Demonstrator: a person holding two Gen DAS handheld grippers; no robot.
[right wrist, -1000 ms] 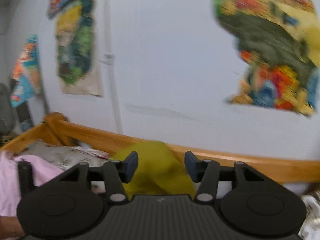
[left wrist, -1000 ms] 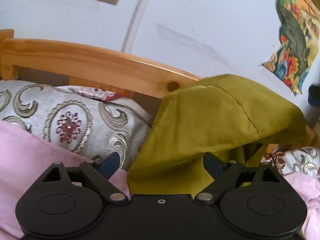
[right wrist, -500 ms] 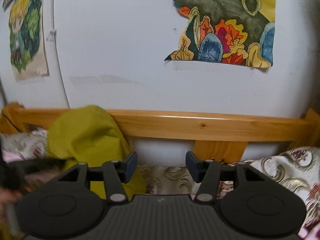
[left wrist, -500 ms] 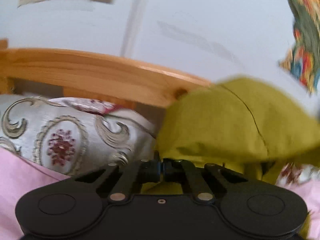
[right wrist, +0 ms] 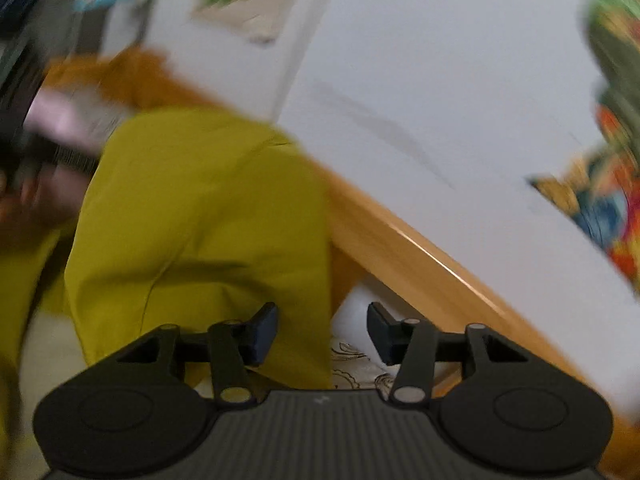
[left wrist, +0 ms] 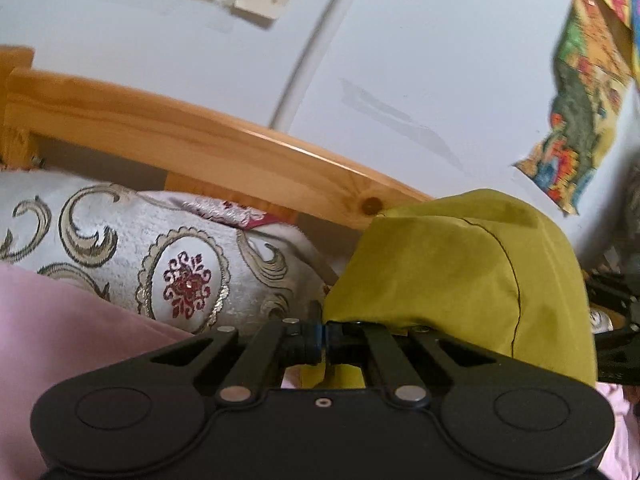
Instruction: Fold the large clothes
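Observation:
An olive-green garment (left wrist: 452,272) hangs bunched in front of the wooden bed rail. My left gripper (left wrist: 323,330) is shut on its lower edge and holds it up. In the right wrist view, which is blurred, the same garment (right wrist: 200,224) fills the left half. My right gripper (right wrist: 322,330) is open, and the garment's right edge hangs between its fingers; its left finger (right wrist: 262,330) is against the cloth. The other gripper shows as a dark shape at the right edge of the left wrist view (left wrist: 616,340).
A wooden bed rail (left wrist: 200,140) runs along a pale wall. A grey patterned pillow (left wrist: 140,256) lies behind a pink sheet (left wrist: 52,336). Colourful posters (left wrist: 580,120) and a white pipe (left wrist: 316,48) are on the wall.
My left gripper closed on the olive garment's edge and holds it. My right gripper swung away to the right, then back to the garment, staying open.

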